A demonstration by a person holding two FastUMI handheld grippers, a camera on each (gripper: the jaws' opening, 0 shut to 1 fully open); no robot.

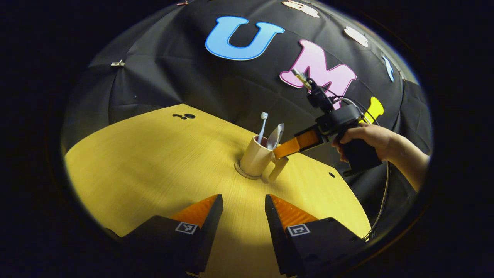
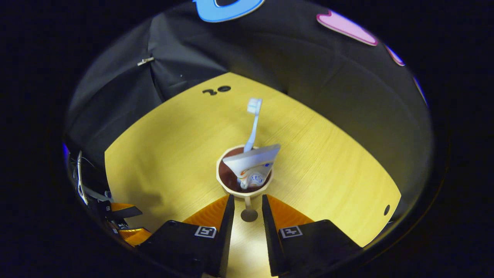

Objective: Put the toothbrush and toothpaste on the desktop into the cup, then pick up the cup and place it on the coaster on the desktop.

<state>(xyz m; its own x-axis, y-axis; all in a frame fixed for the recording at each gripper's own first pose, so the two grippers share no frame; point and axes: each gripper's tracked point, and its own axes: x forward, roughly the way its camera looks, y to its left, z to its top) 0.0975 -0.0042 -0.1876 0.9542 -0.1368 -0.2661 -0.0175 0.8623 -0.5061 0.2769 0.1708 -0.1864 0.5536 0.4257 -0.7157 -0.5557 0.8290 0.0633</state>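
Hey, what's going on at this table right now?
A person works two handheld grippers at a yellow table. The toothbrush and toothpaste already stand in the cup, which sits on the coaster. The right gripper has its fingers either side of the cup's handle, with gaps showing, so it looks open. The left gripper hangs back, open and empty.

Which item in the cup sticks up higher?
The white toothbrush: its bristled head rises well above the cream mug's rim, while the flat-ended white toothpaste tube stops lower.

1 cup (image 1: 257, 156), 1 toothbrush (image 1: 262, 125), 1 toothpaste (image 1: 275, 136)
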